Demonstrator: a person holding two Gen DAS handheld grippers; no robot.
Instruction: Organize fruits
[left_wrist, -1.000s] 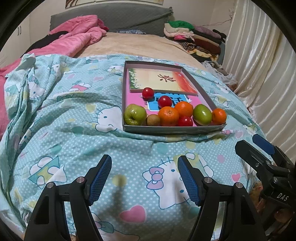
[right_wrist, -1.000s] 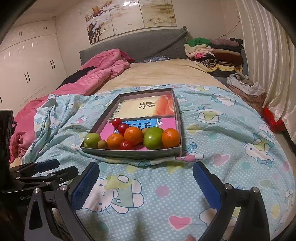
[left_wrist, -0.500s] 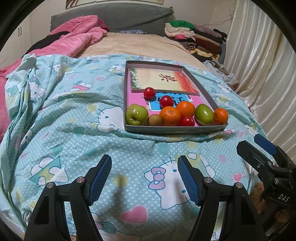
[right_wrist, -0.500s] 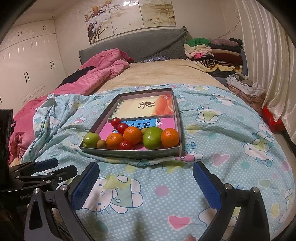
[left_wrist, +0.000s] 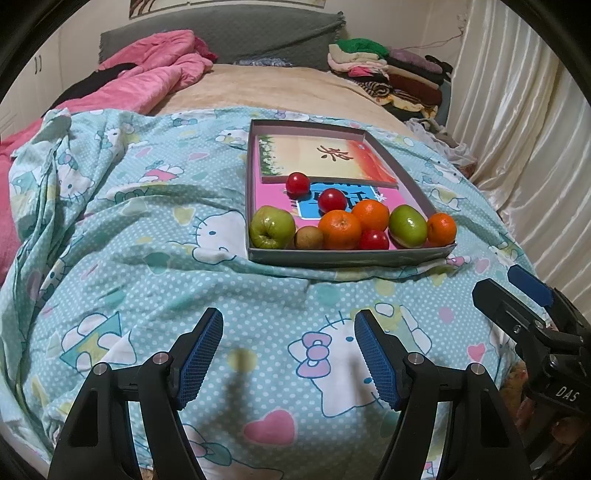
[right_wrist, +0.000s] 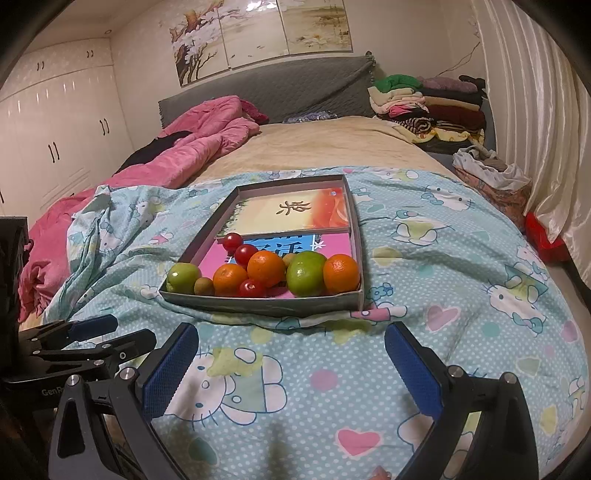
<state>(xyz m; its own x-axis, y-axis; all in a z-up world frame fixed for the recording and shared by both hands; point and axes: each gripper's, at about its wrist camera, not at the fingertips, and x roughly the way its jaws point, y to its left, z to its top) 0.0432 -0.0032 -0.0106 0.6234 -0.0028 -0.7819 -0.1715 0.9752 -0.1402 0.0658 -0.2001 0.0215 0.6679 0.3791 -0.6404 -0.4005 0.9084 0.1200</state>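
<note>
Looking through your left wrist camera, your left gripper (left_wrist: 288, 354) hangs over a blue cartoon-cat bedspread (left_wrist: 147, 266), its two blue-padded fingers spread apart with nothing between them. Ahead of it, a shallow grey box (left_wrist: 347, 256) lies on the bedspread. Fruit is bunched along the box's near edge: a green apple (left_wrist: 271, 227) at the left, a small brown kiwi (left_wrist: 308, 238) touching it, two oranges (left_wrist: 340, 229) side by side, a second green apple (left_wrist: 407, 226), and a third orange (left_wrist: 441, 229) in the right corner. One red cherry tomato (left_wrist: 373, 240) sits at the front, and two more tomatoes (left_wrist: 332, 200) lie a little farther back on a pink and blue card. A cream and orange card (left_wrist: 325, 158) fills the far half of the box. Your right gripper (left_wrist: 530, 291) shows at the right edge.

From your right wrist camera, your right gripper (right_wrist: 291, 350) also hangs above the bedspread (right_wrist: 443, 266), fingers wide and empty. The box (right_wrist: 266, 302) sits just beyond them, fruit still along its near edge, with the large green apple (right_wrist: 306, 274) and an orange (right_wrist: 341, 273) nearest the right corner. Your left gripper (right_wrist: 103, 332) appears low on the left. A pink quilt (right_wrist: 207, 140) and folded clothes (right_wrist: 424, 103) lie farther up the bed.
</note>
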